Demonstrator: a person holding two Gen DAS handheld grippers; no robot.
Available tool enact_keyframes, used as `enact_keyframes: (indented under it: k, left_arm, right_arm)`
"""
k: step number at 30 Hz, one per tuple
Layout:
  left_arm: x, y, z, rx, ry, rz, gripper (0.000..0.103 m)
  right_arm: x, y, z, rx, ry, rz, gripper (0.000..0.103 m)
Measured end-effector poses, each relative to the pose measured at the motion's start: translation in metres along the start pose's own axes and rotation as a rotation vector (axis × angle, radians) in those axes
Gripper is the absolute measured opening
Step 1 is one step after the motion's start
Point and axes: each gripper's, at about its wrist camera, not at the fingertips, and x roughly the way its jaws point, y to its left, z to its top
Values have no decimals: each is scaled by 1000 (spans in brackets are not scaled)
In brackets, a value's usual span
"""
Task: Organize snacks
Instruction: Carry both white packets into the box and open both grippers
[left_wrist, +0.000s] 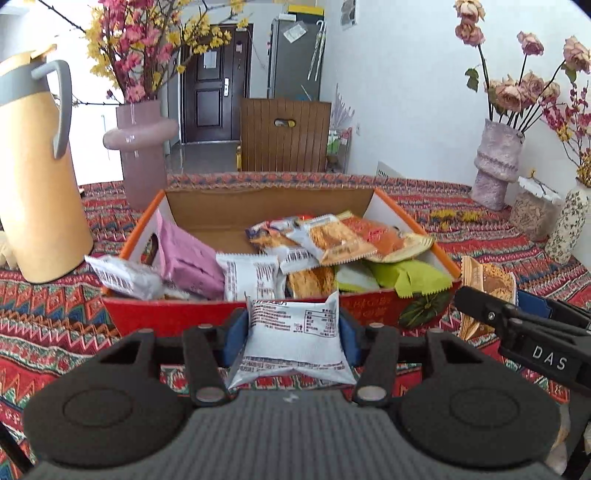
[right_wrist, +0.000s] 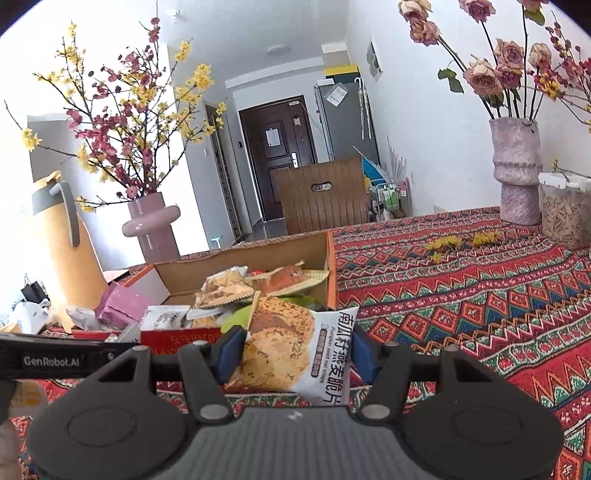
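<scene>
We hold two snack packets just in front of the cardboard box (left_wrist: 417, 308), which is already half full of snacks. Our left gripper (left_wrist: 293, 328) is clamped on a white packet (left_wrist: 291, 332); our right gripper (right_wrist: 295, 350) is clamped on an oat crisp packet (right_wrist: 291, 350). Both look light, puffy with air and slippery, and the crisps inside are probably fragile. We judge it best to grip across the middle, gently.

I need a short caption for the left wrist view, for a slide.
Left gripper shut on a white snack packet before the open snack box; right gripper alongside holds another packet.
</scene>
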Motion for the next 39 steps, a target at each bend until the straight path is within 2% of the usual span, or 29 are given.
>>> enact_keyframes:
  k: [8,14,19,21,23,25,26,27,28,29,39]
  left_arm:
    - [2,19,46,-16,-78,54,53]
    - [27,40,67,-53,-85,107,53]
    - [50,54,77,-67,-67,146,54]
    - [57,59,77,-73,-60,153,62]
    - [60,64,76,-95,-64,161,69]
    - [61,67,74,-103,-65,156,75]
    - [59,67,73,-106,-70,159,82]
    - [58,68,72,-108,-76,165,91]
    - [55,68,71,-111,-86,169,95]
    - [51,69,71,-113,-100,170,101]
    - [5,70,58,-115,-173,165,103]
  right_arm:
    - [18,28,49,-53,-49,37,60]
    - [66,48,69,-87,-6,50,60]
    - [103,56,73,-95,42,42,60]
    - [112,56,70,-99,65,38,62]
    - [120,55,67,-99,85,34,69]
    - [123,54,65,-94,93,31,70]
    - [123,54,65,-92,94,29,71]
    - [122,55,66,-90,92,26,81]
    - [121,54,66,-87,89,23,96]
    - [118,54,66,-85,79,18,101]
    - [71,46,59,-64,57,11,103]
